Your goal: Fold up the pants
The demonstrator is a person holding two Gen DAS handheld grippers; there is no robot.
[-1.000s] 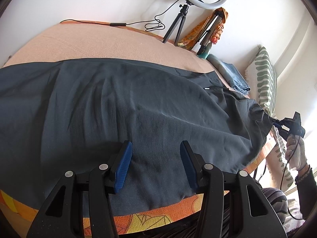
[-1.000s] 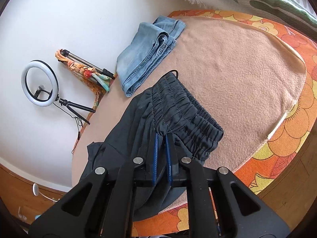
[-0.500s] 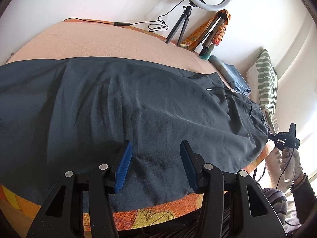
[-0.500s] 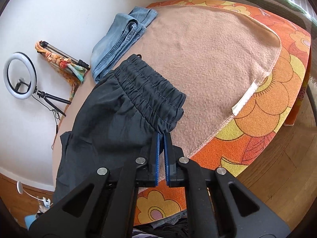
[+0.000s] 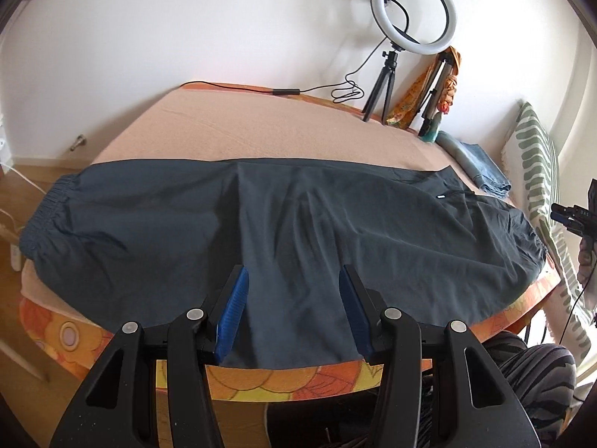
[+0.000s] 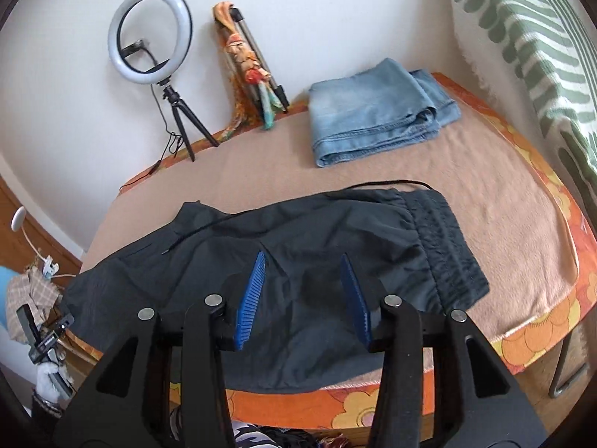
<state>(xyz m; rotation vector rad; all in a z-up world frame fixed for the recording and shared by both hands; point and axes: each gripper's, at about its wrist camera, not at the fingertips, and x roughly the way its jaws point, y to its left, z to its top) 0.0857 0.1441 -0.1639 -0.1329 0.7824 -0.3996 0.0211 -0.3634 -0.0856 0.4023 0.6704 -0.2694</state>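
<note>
Dark grey pants (image 5: 283, 224) lie spread flat across the peach blanket on the bed, cuffs at the left, elastic waistband (image 6: 444, 246) at the right end. My left gripper (image 5: 293, 302) is open and empty, hovering over the pants' near edge. My right gripper (image 6: 302, 291) is open and empty above the pants near the waistband. The right gripper also shows at the far right of the left wrist view (image 5: 574, 216), away from the cloth.
Folded blue jeans (image 6: 377, 112) lie at the back of the bed. A ring light on a tripod (image 5: 410, 11) and a folded tripod with a scarf (image 6: 253, 63) stand against the wall. A striped pillow (image 6: 530, 37) is at the right. The bed's front edge (image 5: 298, 380) is orange floral.
My right gripper let go of the waistband, opened and pulled back. The pants settled flat on the bed. My left gripper backed away, staying open.
</note>
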